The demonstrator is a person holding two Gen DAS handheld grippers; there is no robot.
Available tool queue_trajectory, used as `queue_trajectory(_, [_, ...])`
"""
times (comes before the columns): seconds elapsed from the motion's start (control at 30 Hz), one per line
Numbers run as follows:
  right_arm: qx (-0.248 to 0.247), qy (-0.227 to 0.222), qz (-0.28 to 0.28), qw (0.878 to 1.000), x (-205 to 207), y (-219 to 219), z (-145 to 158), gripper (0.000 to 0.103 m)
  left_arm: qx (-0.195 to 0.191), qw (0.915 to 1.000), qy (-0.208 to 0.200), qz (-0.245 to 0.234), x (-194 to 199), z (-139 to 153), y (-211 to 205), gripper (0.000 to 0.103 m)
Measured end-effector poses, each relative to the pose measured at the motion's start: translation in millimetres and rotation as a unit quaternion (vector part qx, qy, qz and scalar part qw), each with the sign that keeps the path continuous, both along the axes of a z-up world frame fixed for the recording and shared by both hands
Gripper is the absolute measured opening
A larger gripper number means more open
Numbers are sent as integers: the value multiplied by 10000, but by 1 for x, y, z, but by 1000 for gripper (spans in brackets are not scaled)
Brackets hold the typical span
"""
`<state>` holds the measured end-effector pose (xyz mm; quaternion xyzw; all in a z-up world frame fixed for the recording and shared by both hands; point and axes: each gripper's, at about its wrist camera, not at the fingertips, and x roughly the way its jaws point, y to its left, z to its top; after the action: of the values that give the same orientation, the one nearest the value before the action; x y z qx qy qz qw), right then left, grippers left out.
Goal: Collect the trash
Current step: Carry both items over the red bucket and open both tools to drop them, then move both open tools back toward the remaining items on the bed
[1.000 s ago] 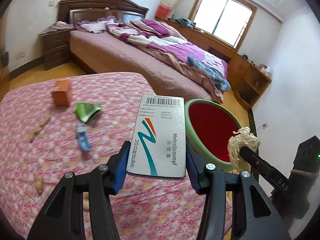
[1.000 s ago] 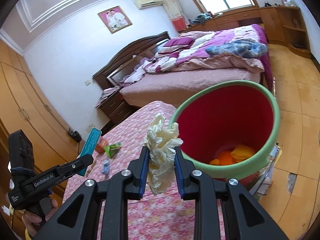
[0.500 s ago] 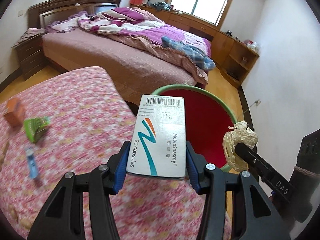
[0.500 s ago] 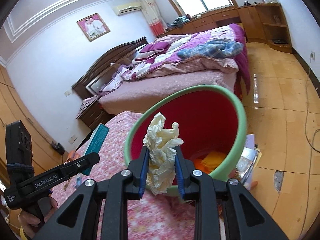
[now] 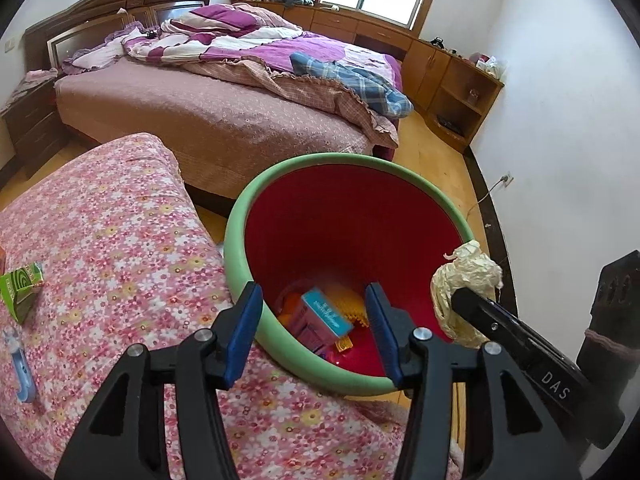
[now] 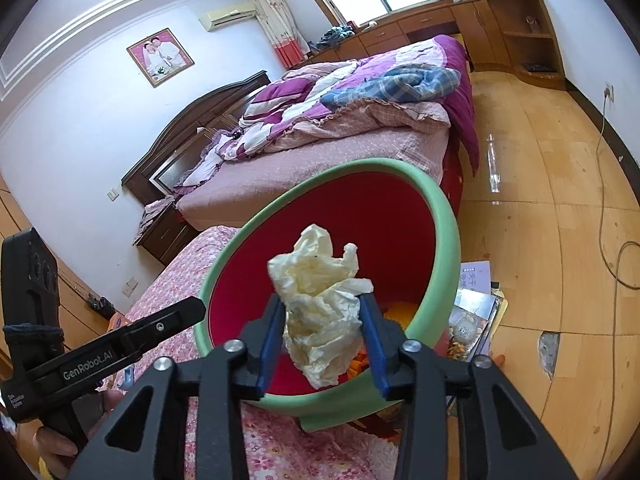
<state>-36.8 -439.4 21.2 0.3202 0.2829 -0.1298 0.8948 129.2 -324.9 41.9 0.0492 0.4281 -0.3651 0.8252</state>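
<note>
- The left gripper (image 5: 314,326) hangs over the mouth of the red bin (image 5: 348,168) with its blue pads spread wide and nothing between them.
- Only the left wrist view looks to the bin's bottom: a teal-edged medicine box (image 5: 326,316) lies there on orange and yellow scraps.
- The right gripper (image 6: 320,334) is clenched on a crumpled cream tissue (image 6: 320,308), held above the bin's near rim; from the left view the same tissue (image 5: 466,276) shows at the bin's right edge.
- The right wrist view alone shows magazines (image 6: 474,304) on the wooden floor just beside the bin, and a framed photo (image 6: 160,56) on the wall.
- The left wrist view alone shows the trash left on the floral-covered table (image 5: 100,240): a green carton (image 5: 20,288) near the left edge and a blue-and-white tube (image 5: 22,368) below it, both well apart from the bin.
- Behind the bin stands a bed (image 5: 224,92) with a rumpled purple quilt.
- In the right view the tissue and pads hide most of the bin's contents.
</note>
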Motion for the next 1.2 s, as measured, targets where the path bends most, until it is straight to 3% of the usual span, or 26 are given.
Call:
queue_trajectory(0.2, [35,-45,8,10000,-2,2,2,55,-8,9998,93,163,1,-3,11,55])
queue_trajectory(0.7, [-89,-116,64,9999,-7,17,17,66,-72,9977,216,633,-7,0,57,55])
queue_trajectory(1.2, [-256,-158,463,9985,-3,59,37,66,-126,9915,159,1288,-20,15,129,55])
